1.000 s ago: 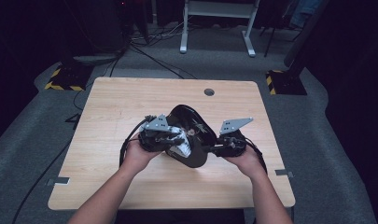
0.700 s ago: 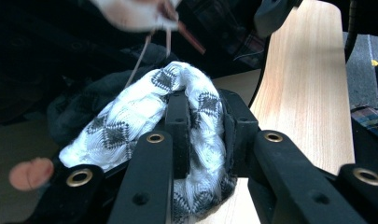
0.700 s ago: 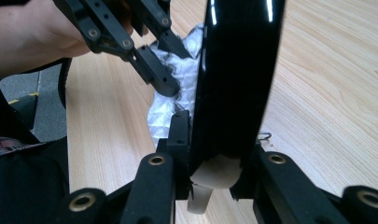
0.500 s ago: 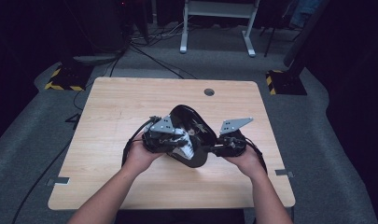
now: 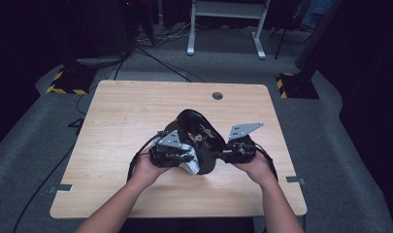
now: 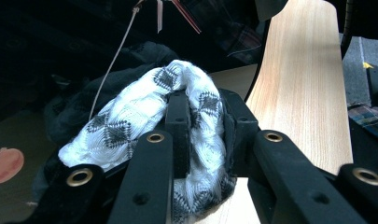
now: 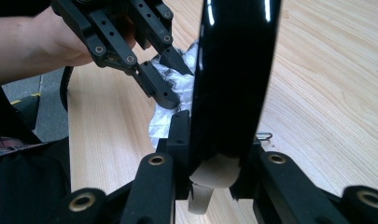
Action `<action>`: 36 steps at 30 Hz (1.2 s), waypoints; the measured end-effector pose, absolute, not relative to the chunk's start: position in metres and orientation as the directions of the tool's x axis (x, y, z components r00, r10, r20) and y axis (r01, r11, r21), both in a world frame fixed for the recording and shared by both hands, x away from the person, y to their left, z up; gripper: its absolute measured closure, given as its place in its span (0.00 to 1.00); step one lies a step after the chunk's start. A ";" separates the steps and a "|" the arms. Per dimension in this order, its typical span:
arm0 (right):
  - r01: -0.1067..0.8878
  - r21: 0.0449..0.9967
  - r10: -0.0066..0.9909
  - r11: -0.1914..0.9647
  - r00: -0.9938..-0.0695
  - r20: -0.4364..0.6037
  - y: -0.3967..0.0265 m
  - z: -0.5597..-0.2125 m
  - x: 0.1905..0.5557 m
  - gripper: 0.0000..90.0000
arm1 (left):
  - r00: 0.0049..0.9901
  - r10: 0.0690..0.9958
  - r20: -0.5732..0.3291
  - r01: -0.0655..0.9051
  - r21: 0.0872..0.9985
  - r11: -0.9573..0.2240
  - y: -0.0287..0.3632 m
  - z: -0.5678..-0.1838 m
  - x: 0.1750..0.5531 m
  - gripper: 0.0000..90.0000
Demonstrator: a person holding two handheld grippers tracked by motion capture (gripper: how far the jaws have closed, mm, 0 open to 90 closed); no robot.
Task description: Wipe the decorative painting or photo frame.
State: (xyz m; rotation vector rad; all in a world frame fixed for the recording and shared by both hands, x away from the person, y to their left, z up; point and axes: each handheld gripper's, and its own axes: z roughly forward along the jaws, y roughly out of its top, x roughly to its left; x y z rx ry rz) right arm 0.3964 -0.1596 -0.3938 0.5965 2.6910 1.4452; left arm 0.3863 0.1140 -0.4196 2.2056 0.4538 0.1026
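One black shoe (image 5: 199, 138) and one white patterned cloth (image 6: 144, 112) sit on one table (image 5: 116, 111). Left gripper (image 5: 184, 156) clamps the cloth; right gripper (image 5: 222, 154) clamps the shoe.

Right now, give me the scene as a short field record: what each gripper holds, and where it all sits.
left gripper: shut on white patterned cloth
right gripper: shut on the edge of the glossy black shell
cloth position: against the black shell, at its left side in the high view
shell position: between both grippers, above the middle of the wooden table
hands: left hand and right hand, one on each gripper
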 end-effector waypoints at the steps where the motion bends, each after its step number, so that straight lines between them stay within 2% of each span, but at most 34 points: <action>1: 0.317 0.809 0.345 0.496 -0.926 0.152 -0.160 -0.394 0.396 0.83 | 0.931 0.357 -0.081 0.284 0.777 -0.562 0.114 -0.418 0.387 0.84; 8: 0.319 0.809 0.344 0.494 -0.926 0.156 -0.160 -0.394 0.397 0.83 | 0.922 0.379 -0.075 0.282 0.801 -0.528 0.126 -0.399 0.392 0.84; 19: 0.324 0.809 0.347 0.490 -0.924 0.161 -0.160 -0.394 0.397 0.83 | 0.920 0.378 -0.105 0.310 0.784 -0.538 0.124 -0.432 0.389 0.84; 28: 0.328 0.809 0.347 0.488 -0.923 0.165 -0.160 -0.394 0.397 0.83 | 0.924 0.380 -0.049 0.264 0.801 -0.537 0.124 -0.404 0.391 0.84; 36: 0.330 0.809 0.349 0.486 -0.922 0.167 -0.160 -0.394 0.397 0.83 | 0.921 0.377 -0.101 0.305 0.790 -0.532 0.125 -0.433 0.389 0.84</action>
